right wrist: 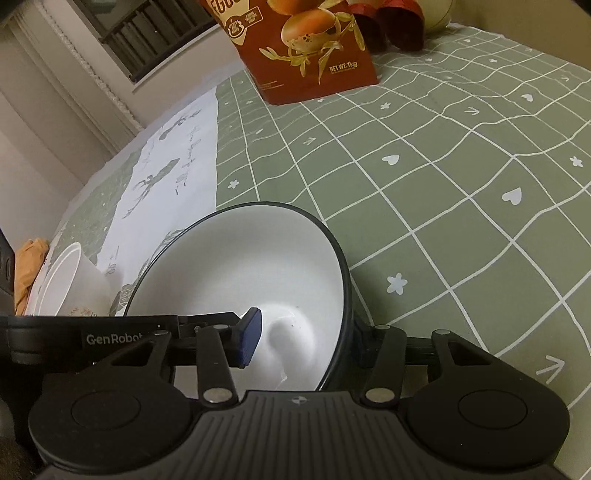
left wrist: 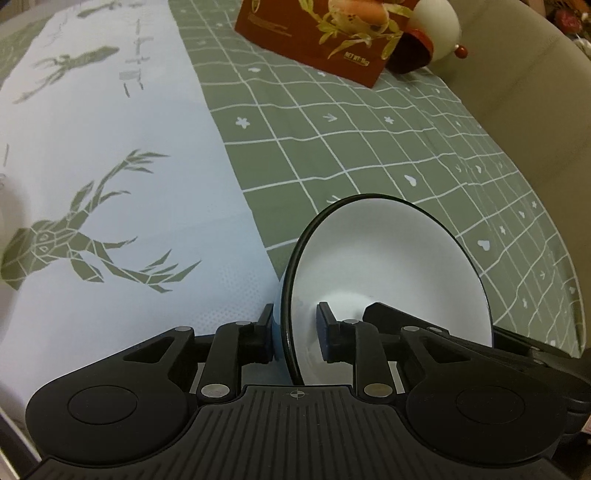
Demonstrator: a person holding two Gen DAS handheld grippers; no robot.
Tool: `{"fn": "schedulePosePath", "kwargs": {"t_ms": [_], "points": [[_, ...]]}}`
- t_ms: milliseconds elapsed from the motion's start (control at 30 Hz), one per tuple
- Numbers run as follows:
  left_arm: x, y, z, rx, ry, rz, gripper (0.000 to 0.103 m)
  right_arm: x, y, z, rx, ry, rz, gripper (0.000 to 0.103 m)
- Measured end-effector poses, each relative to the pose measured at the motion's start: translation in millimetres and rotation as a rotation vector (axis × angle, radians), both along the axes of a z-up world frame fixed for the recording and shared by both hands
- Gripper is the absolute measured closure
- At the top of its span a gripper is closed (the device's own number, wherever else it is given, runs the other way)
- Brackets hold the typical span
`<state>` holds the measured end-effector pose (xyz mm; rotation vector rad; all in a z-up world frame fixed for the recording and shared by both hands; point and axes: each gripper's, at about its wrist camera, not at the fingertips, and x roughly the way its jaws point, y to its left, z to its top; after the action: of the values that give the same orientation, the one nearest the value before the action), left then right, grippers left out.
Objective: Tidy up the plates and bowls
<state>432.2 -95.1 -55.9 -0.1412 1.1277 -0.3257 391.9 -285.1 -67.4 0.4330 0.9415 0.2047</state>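
One white bowl with a dark rim is held by both grippers. In the left wrist view the bowl (left wrist: pixel 388 266) stands tilted above the table, and my left gripper (left wrist: pixel 295 325) is shut on its left wall, one finger outside and one inside. In the right wrist view the same bowl (right wrist: pixel 251 273) fills the lower middle, and my right gripper (right wrist: pixel 306 339) is shut on its right wall, the blue-padded finger (right wrist: pixel 249 338) inside. The other gripper's black body (right wrist: pixel 92 334) shows at the left.
The table has a green grid cloth (left wrist: pixel 332 147) and a white deer-print runner (left wrist: pixel 110 184). A red food box (right wrist: pixel 306 48) stands at the far end beside a white round pot (left wrist: pixel 436 26). A white paper cup (right wrist: pixel 70 280) lies at the left.
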Motion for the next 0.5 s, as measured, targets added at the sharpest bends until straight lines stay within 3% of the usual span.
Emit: {"fn": "schedulePosePath", "kwargs": {"t_ms": [233,500], "points": [[-13.7,0.9,13.8,0.038,-0.037,-0.015,0.074,-11.2,-0.7,16.2,0.019,-0.044,0.005,0.055],[-32.4,6.8,65.7,0.082,-0.157,0.004,0.074,-24.1,-0.9,53.5,0.095,-0.131,0.008,0.055]]}}
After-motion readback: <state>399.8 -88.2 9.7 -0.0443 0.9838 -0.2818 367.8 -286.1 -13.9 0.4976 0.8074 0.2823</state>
